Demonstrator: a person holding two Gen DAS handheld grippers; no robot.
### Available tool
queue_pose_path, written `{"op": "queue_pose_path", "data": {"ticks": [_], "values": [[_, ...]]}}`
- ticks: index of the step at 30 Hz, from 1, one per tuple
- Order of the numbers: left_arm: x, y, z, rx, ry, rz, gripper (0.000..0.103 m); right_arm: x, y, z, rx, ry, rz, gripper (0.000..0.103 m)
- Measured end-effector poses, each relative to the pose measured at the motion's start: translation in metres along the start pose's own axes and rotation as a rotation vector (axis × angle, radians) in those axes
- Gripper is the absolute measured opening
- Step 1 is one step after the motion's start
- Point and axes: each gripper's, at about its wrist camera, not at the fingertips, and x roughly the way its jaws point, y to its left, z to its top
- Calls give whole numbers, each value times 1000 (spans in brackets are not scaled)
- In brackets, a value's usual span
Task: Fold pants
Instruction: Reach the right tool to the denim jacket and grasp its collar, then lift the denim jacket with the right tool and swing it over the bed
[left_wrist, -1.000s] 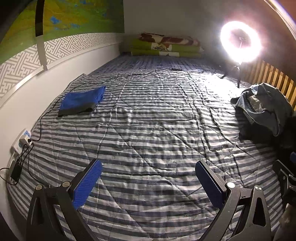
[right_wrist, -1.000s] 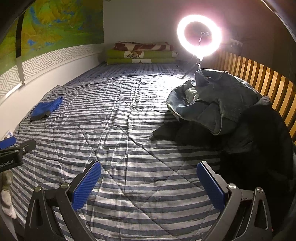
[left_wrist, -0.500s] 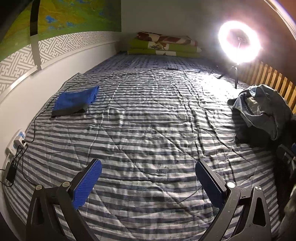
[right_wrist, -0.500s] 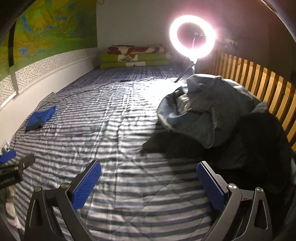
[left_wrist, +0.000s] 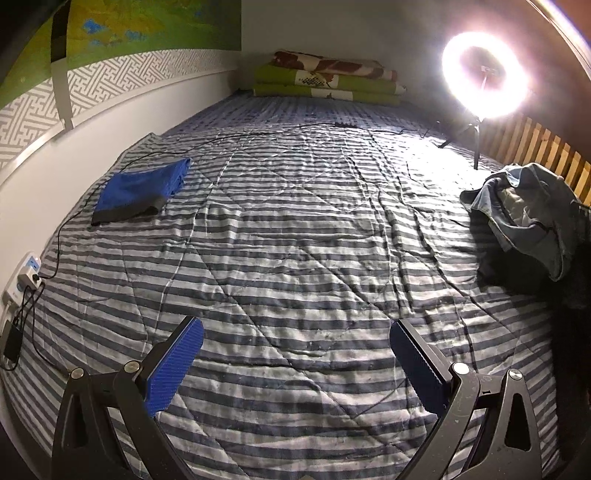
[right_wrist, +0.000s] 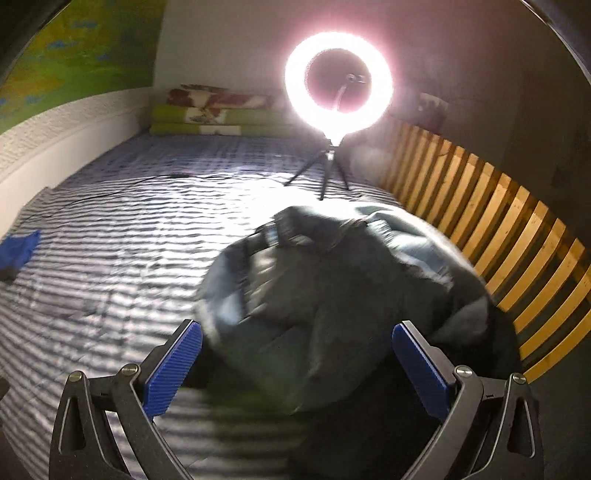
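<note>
Bedroom, striped quilt (left_wrist: 295, 229) (bed-wide), folded blankets (left_wrist: 325, 79), slatted rail (right_wrist: 498, 236)

Folded cloth (left_wrist: 142, 194) left on quilt (left_wrist: 295, 236), crumpled pants (left_wrist: 528, 218) right, ring light (left_wrist: 485, 75) behind.

Left gripper (left_wrist: 295, 345): jaws spread wide, blue pads (left_wrist: 173, 369) empty, held level, pointing forward. Right gripper (right_wrist: 297, 341): jaws equally wide, nothing between the pads (right_wrist: 419, 367); view motion-blurred.
</note>
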Motion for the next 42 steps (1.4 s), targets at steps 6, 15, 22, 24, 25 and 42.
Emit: {"op": "queue_pose_path", "data": {"ticks": [6, 15, 22, 24, 25, 42], "values": [[13, -5, 6, 31, 9, -16, 102, 41, -21, 33, 11, 53, -2, 102], [32, -26, 4, 75, 25, -27, 102, 111, -10, 57, -110, 160, -88, 102], [39, -16, 6, 38, 40, -26, 102, 108, -47, 58, -24, 202, -119, 29], [36, -14, 8, 26, 32, -34, 102, 95, -63, 61, 43, 189, -85, 18], [34, -13, 9, 22, 29, -38, 102, 88, -69, 64, 71, 175, -70, 12], [-3, 16, 19, -32, -40, -50, 102, -156, 0, 221, -36, -312, -109, 8]]}}
